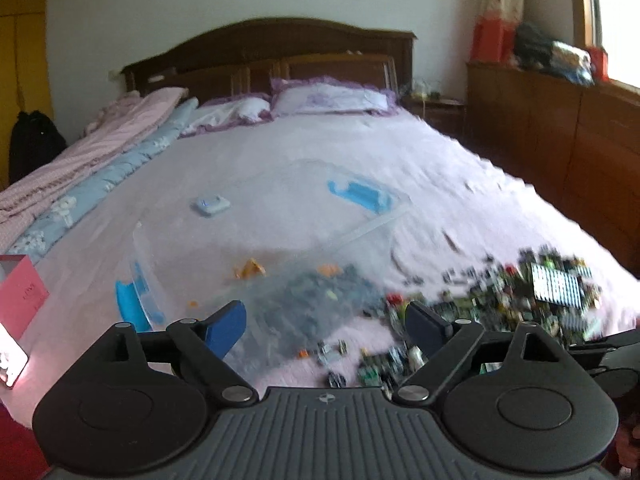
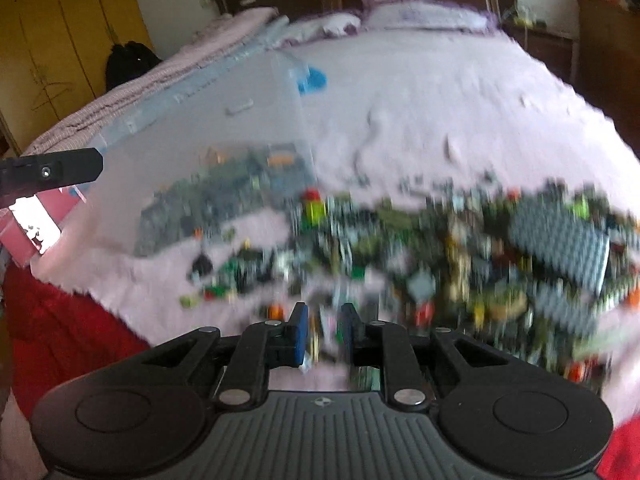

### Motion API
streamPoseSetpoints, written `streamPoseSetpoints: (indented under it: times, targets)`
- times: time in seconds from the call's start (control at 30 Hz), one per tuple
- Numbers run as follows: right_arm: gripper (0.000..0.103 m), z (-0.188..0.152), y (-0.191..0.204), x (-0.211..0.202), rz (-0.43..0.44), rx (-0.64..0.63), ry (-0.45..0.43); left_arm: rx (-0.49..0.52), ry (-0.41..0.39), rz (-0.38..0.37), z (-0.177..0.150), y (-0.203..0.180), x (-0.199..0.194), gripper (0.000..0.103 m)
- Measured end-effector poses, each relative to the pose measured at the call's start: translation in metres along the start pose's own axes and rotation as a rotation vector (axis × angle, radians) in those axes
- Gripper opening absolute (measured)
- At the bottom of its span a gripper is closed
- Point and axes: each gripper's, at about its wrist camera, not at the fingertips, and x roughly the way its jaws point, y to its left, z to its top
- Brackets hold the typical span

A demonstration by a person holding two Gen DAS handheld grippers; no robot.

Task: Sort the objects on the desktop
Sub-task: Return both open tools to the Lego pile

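A pile of small toy bricks (image 1: 520, 296) lies on the pink bed sheet at the right; it fills the middle and right of the right wrist view (image 2: 460, 248), blurred. A clear plastic box (image 1: 256, 248) with blue latches (image 1: 134, 304) sits left of the pile and holds some bricks (image 1: 316, 296); it also shows in the right wrist view (image 2: 224, 148). My left gripper (image 1: 326, 324) is open over the box's near right corner. My right gripper (image 2: 323, 330) hangs low over the pile's near edge, jaws narrowly apart around some blurred small pieces; I cannot tell if it grips them.
A small white and blue object (image 1: 210, 205) lies beyond the box. A pink carton (image 1: 20, 300) stands at the bed's left edge. Folded quilts (image 1: 100, 160) and pillows (image 1: 328, 100) lie at the far end. Wooden cabinets (image 1: 560, 140) line the right wall.
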Motion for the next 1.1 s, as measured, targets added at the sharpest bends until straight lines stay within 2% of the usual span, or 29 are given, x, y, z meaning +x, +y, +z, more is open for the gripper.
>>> streamPoseSetpoints:
  times: [0.2,0.27,0.33,0.57,0.6,0.67,0.77,0.83,1.03,1.1]
  targets:
    - [0.021,-0.021,0.014,0.001,0.026,-0.013,0.013,-0.017,0.069,-0.039,-0.026,-0.017,0.005,0.086]
    - [0.021,-0.022,0.017,0.002,0.030,-0.022,0.013,-0.026,0.083,-0.030,-0.036,-0.020,0.012,0.080]
    - [0.021,-0.022,0.018,0.003,0.029,-0.029,0.013,-0.024,0.130,-0.023,-0.044,-0.022,0.025,0.074]
    - [0.021,-0.026,0.016,0.001,0.029,-0.050,0.002,-0.028,0.224,-0.076,-0.057,-0.027,0.050,0.074]
    - [0.021,-0.026,0.016,0.000,0.029,-0.056,-0.006,-0.017,0.230,-0.086,-0.056,-0.030,0.053,0.071]
    - [0.021,-0.026,0.017,-0.001,0.028,-0.068,-0.021,0.009,0.243,-0.105,-0.055,-0.036,0.061,0.050]
    - [0.021,-0.027,0.019,0.002,0.032,-0.090,-0.033,0.055,0.268,-0.130,-0.054,-0.049,0.072,0.035]
    - [0.020,-0.029,0.020,0.006,0.040,-0.106,-0.029,0.070,0.279,-0.128,-0.056,-0.056,0.076,0.029]
    - [0.018,-0.038,0.013,0.023,0.046,-0.092,0.004,0.029,0.346,-0.171,-0.056,-0.054,0.087,0.030]
    - [0.015,-0.034,0.010,0.024,0.050,-0.067,0.029,0.055,0.349,-0.173,-0.050,-0.059,0.087,0.030]
